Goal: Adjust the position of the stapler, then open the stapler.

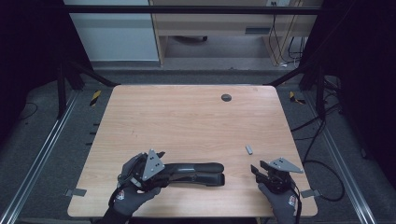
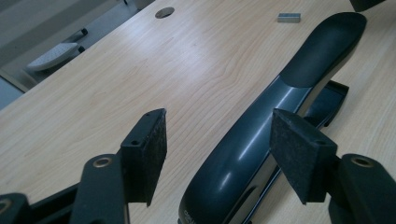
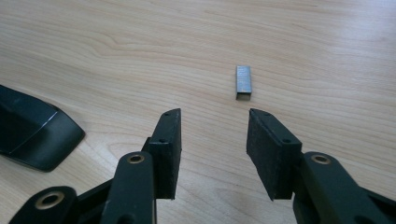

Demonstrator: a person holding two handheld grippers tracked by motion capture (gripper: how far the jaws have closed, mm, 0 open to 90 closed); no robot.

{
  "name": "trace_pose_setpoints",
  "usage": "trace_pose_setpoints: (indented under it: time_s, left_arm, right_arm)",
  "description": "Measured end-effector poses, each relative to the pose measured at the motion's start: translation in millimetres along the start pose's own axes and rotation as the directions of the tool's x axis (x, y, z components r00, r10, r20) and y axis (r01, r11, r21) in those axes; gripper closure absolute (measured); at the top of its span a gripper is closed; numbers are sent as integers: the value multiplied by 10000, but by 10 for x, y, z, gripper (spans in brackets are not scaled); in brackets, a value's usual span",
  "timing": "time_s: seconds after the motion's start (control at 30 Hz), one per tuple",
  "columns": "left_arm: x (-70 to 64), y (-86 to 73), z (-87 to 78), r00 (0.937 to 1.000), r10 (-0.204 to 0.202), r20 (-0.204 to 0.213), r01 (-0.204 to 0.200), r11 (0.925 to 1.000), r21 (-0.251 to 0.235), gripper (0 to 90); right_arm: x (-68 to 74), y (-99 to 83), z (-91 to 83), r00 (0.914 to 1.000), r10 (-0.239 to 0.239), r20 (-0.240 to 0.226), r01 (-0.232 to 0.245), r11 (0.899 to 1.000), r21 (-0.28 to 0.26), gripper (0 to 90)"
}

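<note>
- Left gripper (image 2: 218,144) at the bottom of its own view, jaws spread wide, straddling the near end of a black stapler (image 2: 261,135) without clear contact on either pad; nothing clamped.
- In the high view, same left gripper (image 1: 161,161) at lower left of the frame, held in a gloved left hand (image 1: 133,184), grey three-cornered plate on top, tips at the left end of the stapler (image 1: 196,173).
- Stapler lying flat and lengthwise on the table (image 1: 187,116), stretching toward lower centre of the high view; in the left gripper view, running from bottom centre up to the upper right corner.
- Right gripper (image 3: 214,149) at the bottom of its own view, jaws parted about halfway, holding nothing, hovering just above the wood.
- Small grey strip of staples (image 3: 243,82) just beyond those jaws, slightly right of centre, apart from both pads, flat on the table.
- In the high view, right gripper (image 1: 256,169) at lower right, gloved right hand (image 1: 280,198) behind it, staples (image 1: 249,150) just above it.
- Tip of the stapler (image 3: 32,135) at the left edge of the right gripper view, well apart from the staples.
- Round dark hole (image 1: 226,97) in the table, upper centre of the high view.
</note>
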State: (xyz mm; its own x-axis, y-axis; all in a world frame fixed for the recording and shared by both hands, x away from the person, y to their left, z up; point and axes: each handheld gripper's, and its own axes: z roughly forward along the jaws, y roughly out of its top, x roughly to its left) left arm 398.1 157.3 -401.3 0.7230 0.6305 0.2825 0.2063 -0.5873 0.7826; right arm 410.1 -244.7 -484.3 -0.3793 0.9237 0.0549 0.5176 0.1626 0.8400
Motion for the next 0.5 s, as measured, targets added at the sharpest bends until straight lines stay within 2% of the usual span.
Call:
trace_pose_setpoints:
  time_s: [0.3,0.5]
  left_arm:
    - [-163,94,-32,9965,837,87,-838,9964,94,299]
    - [-302,147,-10,9890,1479,-70,-1477,9887,254,280]
  right_arm:
    - [-22,5,-21,10000,27,41,-27,10000,-24,552]
    - [-6,11,-29,10000,-65,13,65,10000,-63,553]
